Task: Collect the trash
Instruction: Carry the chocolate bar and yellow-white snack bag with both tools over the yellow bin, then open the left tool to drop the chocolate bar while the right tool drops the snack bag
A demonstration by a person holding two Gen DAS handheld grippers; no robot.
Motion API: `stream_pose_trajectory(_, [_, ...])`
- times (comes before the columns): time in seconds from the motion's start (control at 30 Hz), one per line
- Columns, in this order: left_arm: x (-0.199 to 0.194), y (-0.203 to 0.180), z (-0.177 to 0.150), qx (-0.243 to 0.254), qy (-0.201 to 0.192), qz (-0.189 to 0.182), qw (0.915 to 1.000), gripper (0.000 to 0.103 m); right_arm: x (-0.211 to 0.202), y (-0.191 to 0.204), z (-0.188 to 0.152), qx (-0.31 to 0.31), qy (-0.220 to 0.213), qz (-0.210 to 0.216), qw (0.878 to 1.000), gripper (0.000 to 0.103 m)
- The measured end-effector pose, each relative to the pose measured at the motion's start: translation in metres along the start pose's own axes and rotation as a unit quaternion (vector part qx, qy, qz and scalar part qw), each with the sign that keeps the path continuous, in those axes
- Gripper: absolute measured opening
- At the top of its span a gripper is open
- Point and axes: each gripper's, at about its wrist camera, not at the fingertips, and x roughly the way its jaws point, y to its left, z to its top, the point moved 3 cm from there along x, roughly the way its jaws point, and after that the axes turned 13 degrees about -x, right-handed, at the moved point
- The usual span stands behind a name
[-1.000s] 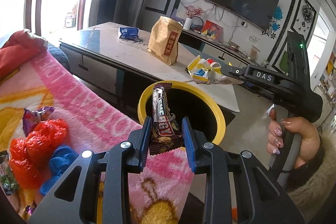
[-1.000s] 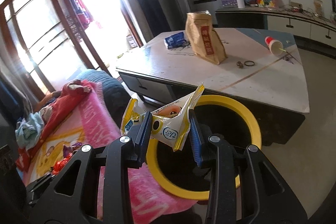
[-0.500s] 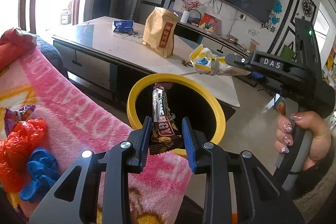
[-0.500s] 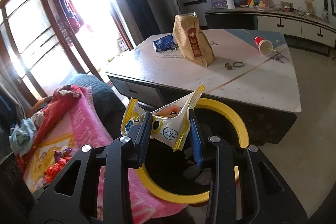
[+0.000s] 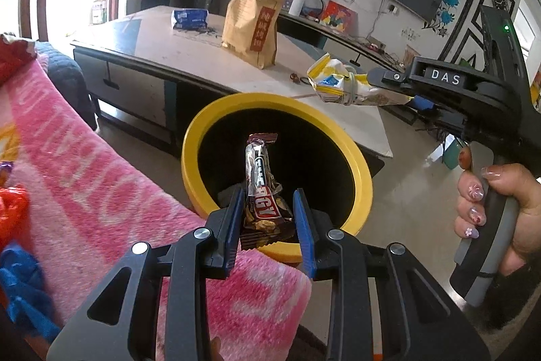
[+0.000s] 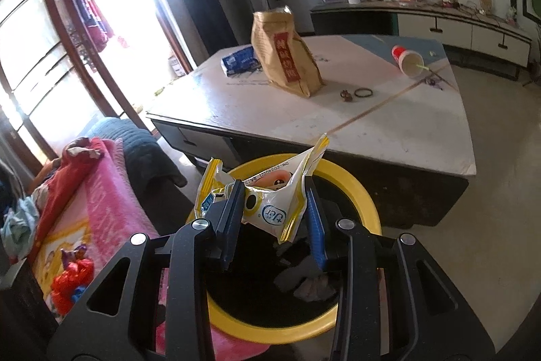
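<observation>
A black bin with a yellow rim (image 5: 365, 178) stands on the floor between the sofa and the low table; it also shows in the right wrist view (image 6: 368, 208), with dark trash at its bottom. My left gripper (image 5: 268, 212) is shut on a brown candy bar wrapper (image 5: 262, 185) and holds it over the bin's near edge. My right gripper (image 6: 275, 205) is shut on a white and yellow snack wrapper (image 6: 270, 208) above the bin's opening; that wrapper also shows in the left wrist view (image 5: 338, 83), above the bin's far rim.
A pink blanket (image 5: 84, 164) covers the sofa at the left, with red and blue wrappers (image 6: 72, 279) on it. The low table (image 6: 338, 120) behind the bin holds a brown paper bag (image 6: 287, 56), a blue packet (image 6: 240, 60) and a tipped red cup (image 6: 407, 60).
Both grippers have moved closer over the bin, which now fills more of each view. Each still holds its wrapper.
</observation>
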Motion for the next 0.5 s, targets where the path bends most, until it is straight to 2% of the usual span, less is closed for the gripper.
stream_pose_trajectory(0.5, [0.037,-0.001,0.007,-0.013,0.043,-0.011,0.9989,0.029,0.034,-0.014,-0.003,0.032,0.039,0.021,0.999,0.030])
